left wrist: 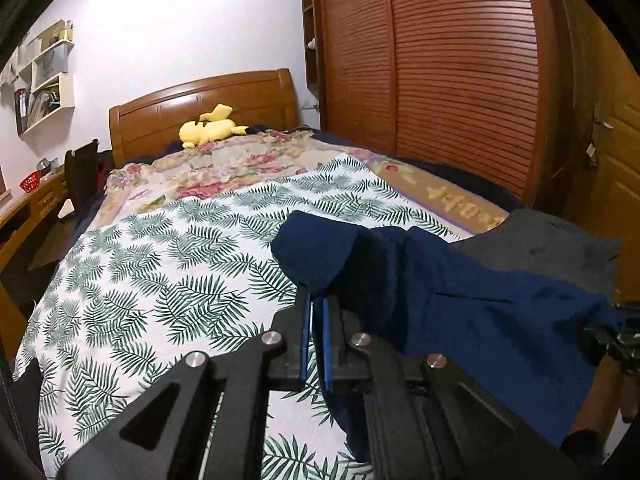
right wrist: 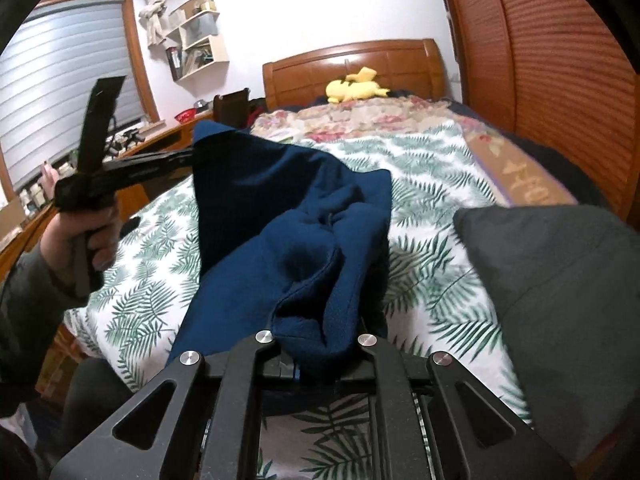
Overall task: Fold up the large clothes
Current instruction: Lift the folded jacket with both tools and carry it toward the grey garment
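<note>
Left claw (right wrist: pixel 196 156) pinches one corner of the navy fleece garment (right wrist: pixel 304 216), fingers nearly together on the cloth; raised off the bed (right wrist: pixel 432 184), likely to stretch an edge taut for a fold. Right claw (right wrist: pixel 316 356) clamps a bunched hem, so the garment hangs between both over the fern-print sheet (left wrist: pixel 140 280). A grey garment (right wrist: pixel 560 272) sits right; a wall shelf (right wrist: pixel 200 44) holds books.
</note>
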`<state>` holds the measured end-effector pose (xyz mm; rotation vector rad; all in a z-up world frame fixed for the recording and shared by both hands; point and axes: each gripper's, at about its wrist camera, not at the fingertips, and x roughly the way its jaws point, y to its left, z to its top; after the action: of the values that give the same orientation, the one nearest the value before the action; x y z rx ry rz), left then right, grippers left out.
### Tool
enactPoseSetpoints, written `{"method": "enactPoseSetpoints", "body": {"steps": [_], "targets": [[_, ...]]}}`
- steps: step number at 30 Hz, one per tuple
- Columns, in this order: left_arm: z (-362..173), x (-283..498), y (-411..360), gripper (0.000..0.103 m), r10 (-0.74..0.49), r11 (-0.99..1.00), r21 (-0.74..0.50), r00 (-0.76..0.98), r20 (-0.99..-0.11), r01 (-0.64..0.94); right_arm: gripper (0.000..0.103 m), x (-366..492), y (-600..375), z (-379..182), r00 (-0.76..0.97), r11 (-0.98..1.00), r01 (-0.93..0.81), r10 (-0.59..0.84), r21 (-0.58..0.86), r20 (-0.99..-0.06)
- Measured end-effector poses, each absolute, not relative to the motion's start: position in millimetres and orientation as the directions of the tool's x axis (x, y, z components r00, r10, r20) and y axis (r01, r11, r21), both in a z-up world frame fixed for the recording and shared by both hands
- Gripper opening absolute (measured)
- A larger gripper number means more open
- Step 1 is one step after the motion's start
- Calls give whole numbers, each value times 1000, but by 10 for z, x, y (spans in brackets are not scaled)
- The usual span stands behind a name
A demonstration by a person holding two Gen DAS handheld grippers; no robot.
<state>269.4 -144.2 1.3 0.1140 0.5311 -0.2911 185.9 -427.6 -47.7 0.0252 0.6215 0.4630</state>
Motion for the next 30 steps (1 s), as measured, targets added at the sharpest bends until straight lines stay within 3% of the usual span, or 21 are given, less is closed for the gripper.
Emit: {"method": "enactPoseSetpoints", "body": {"steps": [15,30], "targets": [[322,2596,-1665,2,-258,944,67,847,-465,324,7,1886,-4463,-219,746,909,-405,392,99,-539],[791,3198,-3277,2,-402,885,61,826,-395,461,7,1935,-5690,369,852,970,-243,219,11,-476]]}}
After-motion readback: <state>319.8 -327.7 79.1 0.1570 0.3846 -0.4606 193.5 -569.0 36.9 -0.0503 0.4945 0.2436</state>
